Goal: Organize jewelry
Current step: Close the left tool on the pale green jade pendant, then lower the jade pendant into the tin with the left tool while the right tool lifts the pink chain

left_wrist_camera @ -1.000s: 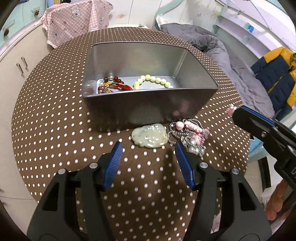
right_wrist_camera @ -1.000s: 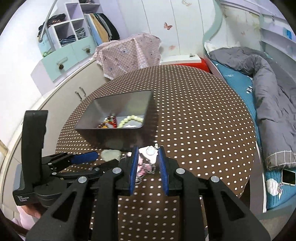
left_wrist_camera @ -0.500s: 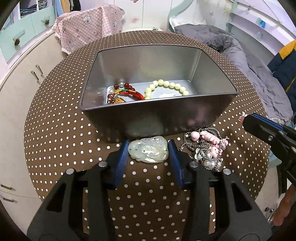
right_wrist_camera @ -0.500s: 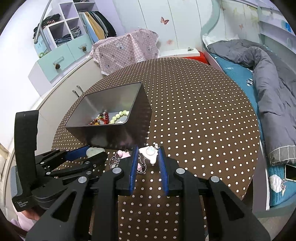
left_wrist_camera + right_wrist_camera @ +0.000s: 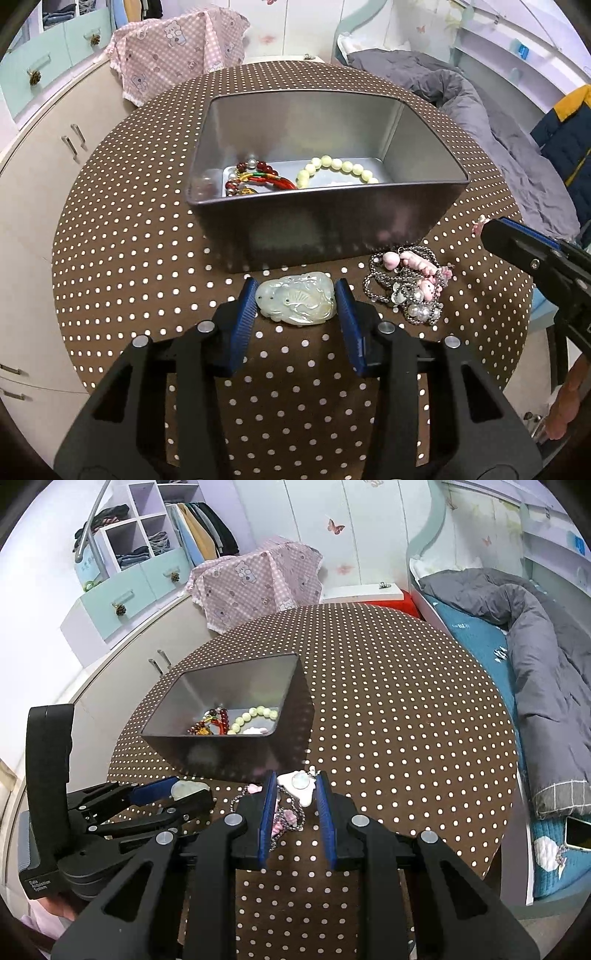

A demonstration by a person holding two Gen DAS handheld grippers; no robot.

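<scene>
Bedroom setup here: a round table [image 5: 122, 236] with a brown white-dotted cloth, cream cabinets beside it, a pink checked cloth [image 5: 258, 579] draped over something past the far edge, and a bed with a grey duvet [image 5: 535, 635] off to the right side.

Roughly mid-table sits a grey metal tin [image 5: 325, 225], open on top. Inside on the bottom there's a red bead bracelet [image 5: 255, 177] with some gold bits toward the left wall and a pale yellow-green bead bracelet [image 5: 340, 168] next to it, more to the right.

Just in front of the tin's near wall, toward the near edge of the table, lies a carved pale green jade pendant [image 5: 297, 299]. The left gripper [image 5: 295, 308] is down around it, blue pads on either side at a medium gap and right up against the stone's ends. Can't tell for sure whether they're actually pinching it or only touching.

Right of the pendant, still near the tin's front right corner, is a tangled heap of silver chain with pink beads [image 5: 410, 284] and clear round bits.

The right gripper [image 5: 297, 792] is closed narrow on a white pendant with a clear round stone [image 5: 299, 784], gripped at the fingertips. A thin chain runs from it down to that heap below the fingers, so the piece looks partly lifted while the rest is on the cloth.
</scene>
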